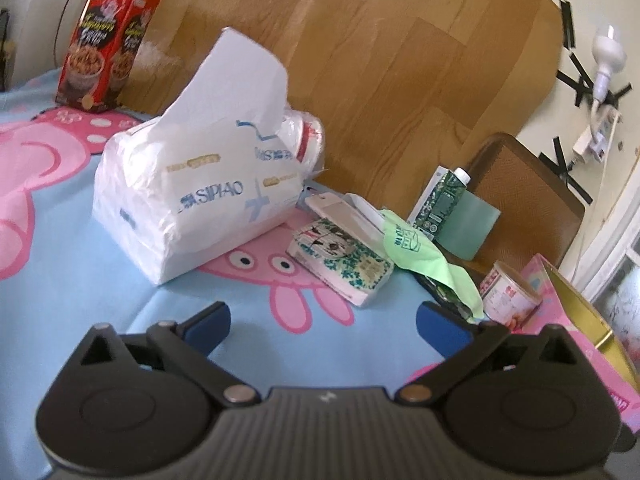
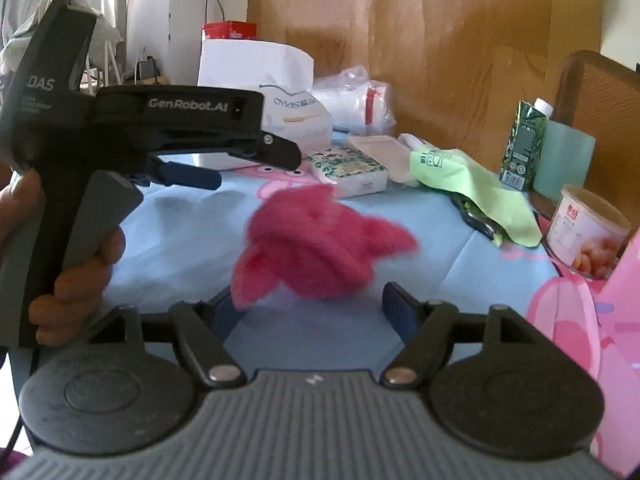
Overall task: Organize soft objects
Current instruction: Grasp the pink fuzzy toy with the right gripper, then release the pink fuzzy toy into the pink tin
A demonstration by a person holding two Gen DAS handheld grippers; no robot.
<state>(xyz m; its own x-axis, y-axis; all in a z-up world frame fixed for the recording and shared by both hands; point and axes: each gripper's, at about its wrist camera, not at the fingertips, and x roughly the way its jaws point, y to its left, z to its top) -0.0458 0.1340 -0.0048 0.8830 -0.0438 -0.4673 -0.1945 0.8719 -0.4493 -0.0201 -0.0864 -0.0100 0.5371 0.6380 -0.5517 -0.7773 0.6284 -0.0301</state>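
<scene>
A fluffy pink cloth (image 2: pixel 316 244) lies bunched on the blue cartoon blanket (image 2: pixel 180 240), just ahead of my right gripper (image 2: pixel 316 312), which is open with one corner of the cloth over its left pad. My left gripper (image 1: pixel 324 322) is open and empty above the blanket (image 1: pixel 80 280); it also shows in the right wrist view (image 2: pixel 192 176), held at the left. A white tissue pack (image 1: pixel 196 192) stands ahead of it. A light green cloth (image 1: pixel 424 260) lies crumpled to the right, also seen in the right wrist view (image 2: pixel 476 184).
A wet-wipes pack (image 1: pixel 340 264) with an open lid lies beside the tissue pack. A green carton (image 1: pixel 440 204), a round tin (image 1: pixel 508 296), red cereal boxes (image 1: pixel 108 44) and a pink box (image 1: pixel 580 364) stand around. A wooden board (image 1: pixel 400 60) backs the bed.
</scene>
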